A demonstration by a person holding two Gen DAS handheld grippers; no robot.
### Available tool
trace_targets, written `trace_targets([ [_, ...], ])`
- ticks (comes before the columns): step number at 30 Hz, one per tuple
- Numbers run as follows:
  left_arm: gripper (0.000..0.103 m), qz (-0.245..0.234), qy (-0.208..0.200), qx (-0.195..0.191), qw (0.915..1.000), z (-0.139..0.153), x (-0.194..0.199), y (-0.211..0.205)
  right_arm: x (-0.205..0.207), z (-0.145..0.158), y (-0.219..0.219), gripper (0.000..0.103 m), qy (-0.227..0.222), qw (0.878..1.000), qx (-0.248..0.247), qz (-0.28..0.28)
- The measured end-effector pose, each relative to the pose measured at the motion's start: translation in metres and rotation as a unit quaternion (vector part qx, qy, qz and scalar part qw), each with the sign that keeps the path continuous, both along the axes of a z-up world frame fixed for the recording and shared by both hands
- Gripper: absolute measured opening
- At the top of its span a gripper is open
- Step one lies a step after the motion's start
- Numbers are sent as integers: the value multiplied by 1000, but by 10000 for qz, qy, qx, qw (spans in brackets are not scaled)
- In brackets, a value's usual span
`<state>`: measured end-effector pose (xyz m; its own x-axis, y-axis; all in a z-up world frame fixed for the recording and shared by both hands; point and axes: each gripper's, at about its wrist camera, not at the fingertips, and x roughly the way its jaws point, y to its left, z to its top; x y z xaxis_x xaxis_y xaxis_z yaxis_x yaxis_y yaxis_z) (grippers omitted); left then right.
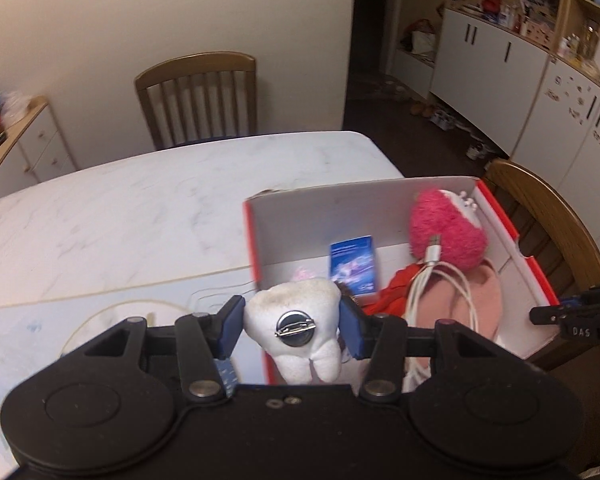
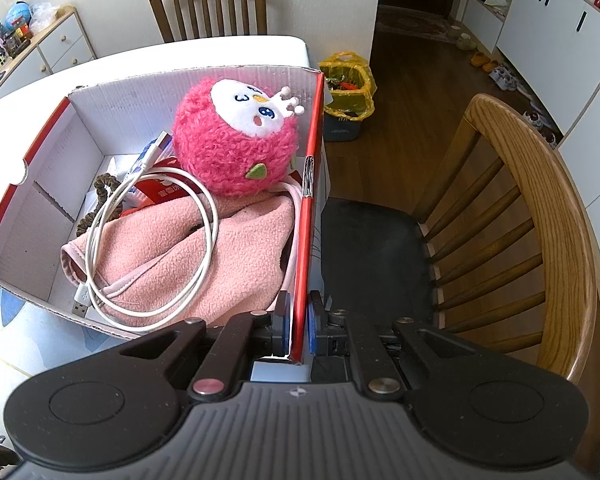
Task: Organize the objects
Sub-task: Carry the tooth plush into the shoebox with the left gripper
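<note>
1. Left wrist view: the left gripper held a small white tooth-shaped plush badge with a round metal pin-back, its blue pads pressing each side. The pin-back faced the camera, so the toy's front pointed away. It hung above the near-left corner of the open white cardboard box with red edges, probably so that it could be dropped in with the rest.
2. In that box lay a fluffy pink round plush toy, a coiled white USB cable, a pink fleece cloth and a small blue card. The box sat at the right end of a pale marble-patterned table, otherwise mostly bare, which suggested the tidying was well along.
3. At the far right edge, the right gripper showed beside the box wall.
4. Right wrist view: the right gripper was clamped shut on the box's red-edged right wall, one pad inside and one outside, apparently to steady the box at the table edge beside a wooden chair.
</note>
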<state>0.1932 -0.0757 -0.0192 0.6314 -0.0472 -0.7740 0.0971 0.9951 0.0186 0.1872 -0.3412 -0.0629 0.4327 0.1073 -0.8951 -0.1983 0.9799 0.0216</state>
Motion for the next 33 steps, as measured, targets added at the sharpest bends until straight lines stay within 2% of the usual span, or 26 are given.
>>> trace_targets([
  [7,48,-190,153,40,9997,-13,27,-26,0,0,0,9,0,10000,18,-5],
  [13,48,-390,223,396,9982,-33,44,-46,1,1,0,8,-4,10000,28,5],
  [17,48,-565,307,457,9969,-45,53,-55,1,0,0,9,3,10000,29,3],
  [25,48,-745,716,625,9927,-75,68,-64,1,0,0,9,9,10000,35,4],
  [33,49,-760,1035,544,9902,-91,73,-62,1,-1,-1,8,13,10000,50,-2],
])
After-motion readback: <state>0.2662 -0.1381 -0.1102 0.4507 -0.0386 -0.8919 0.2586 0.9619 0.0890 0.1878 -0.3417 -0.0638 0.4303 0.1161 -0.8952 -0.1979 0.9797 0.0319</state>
